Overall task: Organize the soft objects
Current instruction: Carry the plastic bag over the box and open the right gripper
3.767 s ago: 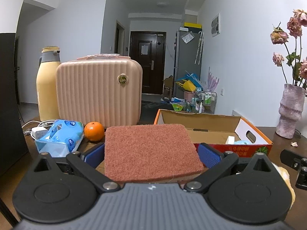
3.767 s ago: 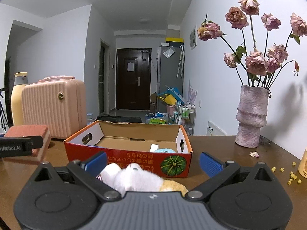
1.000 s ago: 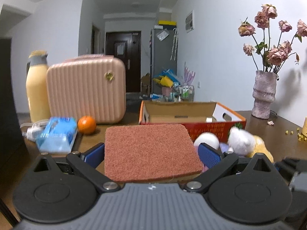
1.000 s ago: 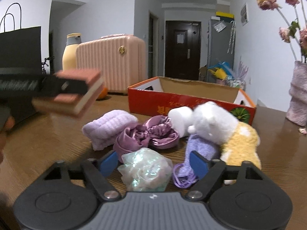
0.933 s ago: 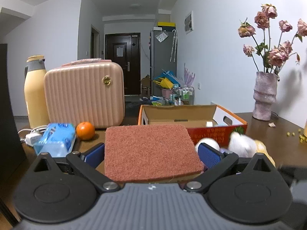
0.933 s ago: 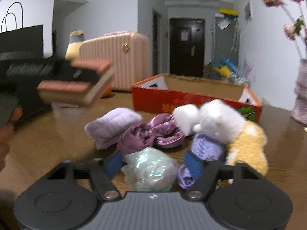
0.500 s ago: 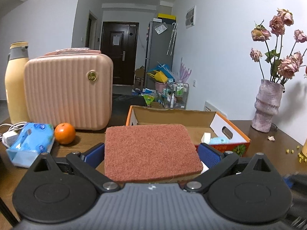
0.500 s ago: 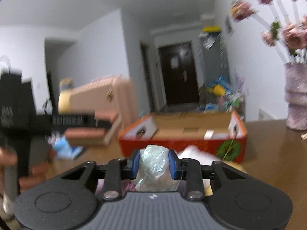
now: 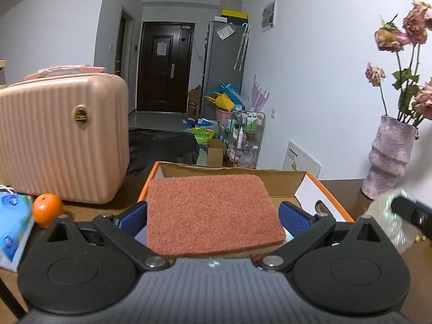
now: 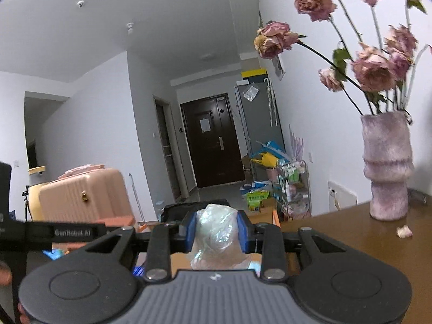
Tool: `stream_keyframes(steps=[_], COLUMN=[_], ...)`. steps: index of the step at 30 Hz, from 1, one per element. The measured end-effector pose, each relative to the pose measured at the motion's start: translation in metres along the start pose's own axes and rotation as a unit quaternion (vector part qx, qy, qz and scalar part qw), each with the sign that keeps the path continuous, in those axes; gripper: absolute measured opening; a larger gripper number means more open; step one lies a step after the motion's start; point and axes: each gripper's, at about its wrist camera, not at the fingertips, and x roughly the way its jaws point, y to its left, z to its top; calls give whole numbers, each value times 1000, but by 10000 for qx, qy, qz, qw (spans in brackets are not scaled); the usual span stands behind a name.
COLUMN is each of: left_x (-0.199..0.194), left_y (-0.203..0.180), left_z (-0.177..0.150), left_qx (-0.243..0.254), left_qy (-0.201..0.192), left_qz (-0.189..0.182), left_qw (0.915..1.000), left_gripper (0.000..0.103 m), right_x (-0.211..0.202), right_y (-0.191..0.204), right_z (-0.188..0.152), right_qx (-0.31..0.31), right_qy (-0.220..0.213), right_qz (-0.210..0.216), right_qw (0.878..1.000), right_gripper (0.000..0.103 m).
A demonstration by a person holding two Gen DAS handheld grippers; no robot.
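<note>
Step in hand, as judged: deliver both soft items into the cardboard box [image 9: 310, 186]. Each should be brought fully over the open interior before release — neither item is heavy, so a drop near the rim may bounce out. The left gripper [image 9: 213, 216], tilted slightly downward, is clamped on the scouring sponge [image 9: 213, 210], poised over the box's near edge. The right gripper [image 10: 216, 232], nearly level and rolled a little, pinches the iridescent plastic bundle [image 10: 216, 229] between its blue pads, just beside the box.
</note>
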Motion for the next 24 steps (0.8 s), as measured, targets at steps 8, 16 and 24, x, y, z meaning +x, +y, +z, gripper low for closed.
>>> stream_keyframes(steps=[8,16,24], left_x=[59,90,99], left_y=[-8,-11,-14], left_z=[11,6,-3], left_qx=[-9,236,282], left_qy=[233,219,547], left_qz=[185,306,77], left_qw=[9996,9990,9981], left_gripper=[103,103,103], right_x=[83,125,128], right_y=[-1,-6,-10], right_z=[22,16,9], right_qx=[-373,-433,-399], right_qy=[574,1069,1125], right_qz=[46,-158,-335], right_qw=[9976,9932,9923], right_gripper=[31,53,89])
